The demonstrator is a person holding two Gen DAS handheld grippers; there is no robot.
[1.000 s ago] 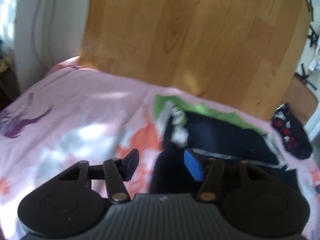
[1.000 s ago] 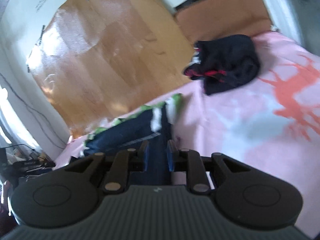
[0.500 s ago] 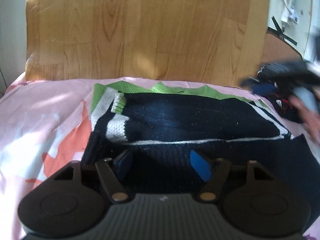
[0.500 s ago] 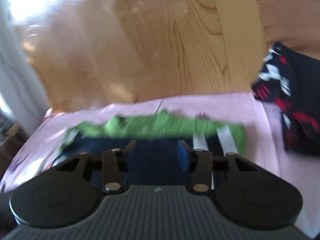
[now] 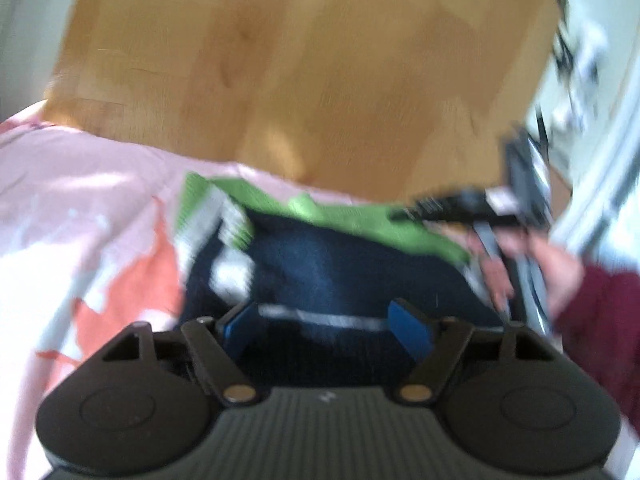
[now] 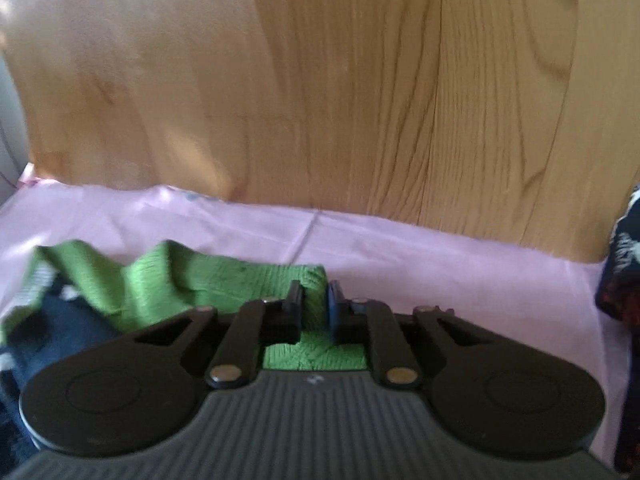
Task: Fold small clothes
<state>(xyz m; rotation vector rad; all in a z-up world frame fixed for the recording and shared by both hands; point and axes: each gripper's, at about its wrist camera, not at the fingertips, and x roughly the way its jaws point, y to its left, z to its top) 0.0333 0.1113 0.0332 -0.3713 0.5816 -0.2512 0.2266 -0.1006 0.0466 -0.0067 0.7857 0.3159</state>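
The right hand-held gripper (image 6: 314,308) is clenched on the green ribbed hem of the sweater (image 6: 224,280); the left hand-held gripper (image 5: 328,326) hangs released over its navy body; the sweater lies on the pink bedsheet (image 6: 440,272) before a wooden board (image 6: 320,80); soft, limp, light knit, it will likely sag, so corners and hems look like the surest holds.

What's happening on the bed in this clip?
A person is folding a small navy and green knitted sweater lying on a pink bedsheet. The right gripper has closed on the sweater's green hem at one corner. The left gripper hovers open over the navy part, gripping nothing. Another dark garment lies off to the right.
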